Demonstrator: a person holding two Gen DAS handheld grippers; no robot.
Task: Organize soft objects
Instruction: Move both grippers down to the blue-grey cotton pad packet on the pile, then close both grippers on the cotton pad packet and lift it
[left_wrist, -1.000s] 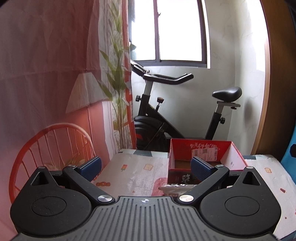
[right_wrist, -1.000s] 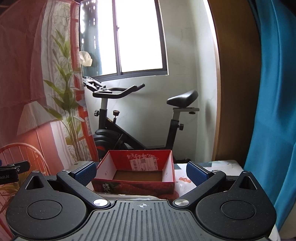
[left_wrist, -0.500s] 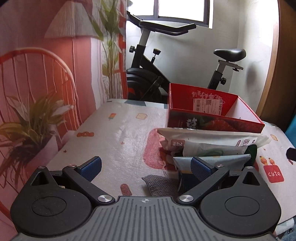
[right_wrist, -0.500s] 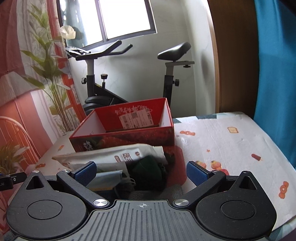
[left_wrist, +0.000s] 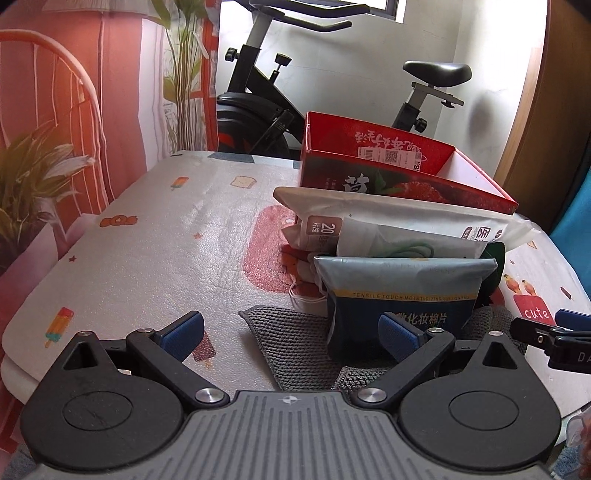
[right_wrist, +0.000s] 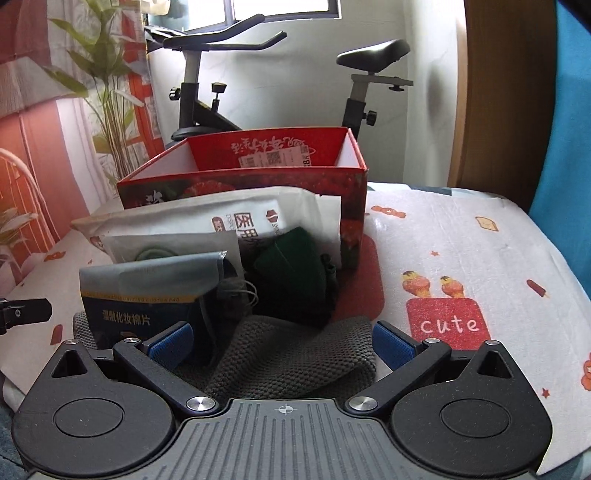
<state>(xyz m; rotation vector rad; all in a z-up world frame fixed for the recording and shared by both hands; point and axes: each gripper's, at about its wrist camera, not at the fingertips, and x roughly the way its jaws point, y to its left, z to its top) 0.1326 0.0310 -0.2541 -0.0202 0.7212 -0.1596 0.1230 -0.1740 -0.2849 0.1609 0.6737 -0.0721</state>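
Observation:
A pile of soft things lies on the table in front of an empty red cardboard box (left_wrist: 388, 173) (right_wrist: 258, 177). The pile has a blue-grey cotton-pad pack (left_wrist: 402, 291) (right_wrist: 147, 291), a white mask pack (left_wrist: 388, 225) (right_wrist: 207, 218), a clear bag with a green item (right_wrist: 166, 249), a dark green cloth (right_wrist: 291, 277) and a grey knitted cloth (left_wrist: 295, 339) (right_wrist: 291, 354). My left gripper (left_wrist: 291, 332) is open, over the grey cloth's left corner. My right gripper (right_wrist: 282, 341) is open, straddling the grey cloth.
The table (left_wrist: 147, 240) has a white cover with cartoon prints and a "cute" label (right_wrist: 448, 325). An exercise bike (left_wrist: 266, 99) stands behind it under the window. A patterned curtain hangs on the left, a blue curtain (right_wrist: 565, 110) on the right.
Both grippers have tilted down and come closer to the table. The pile now fills the lower views, where a second ago only the box and the far wall showed. Both stay open.

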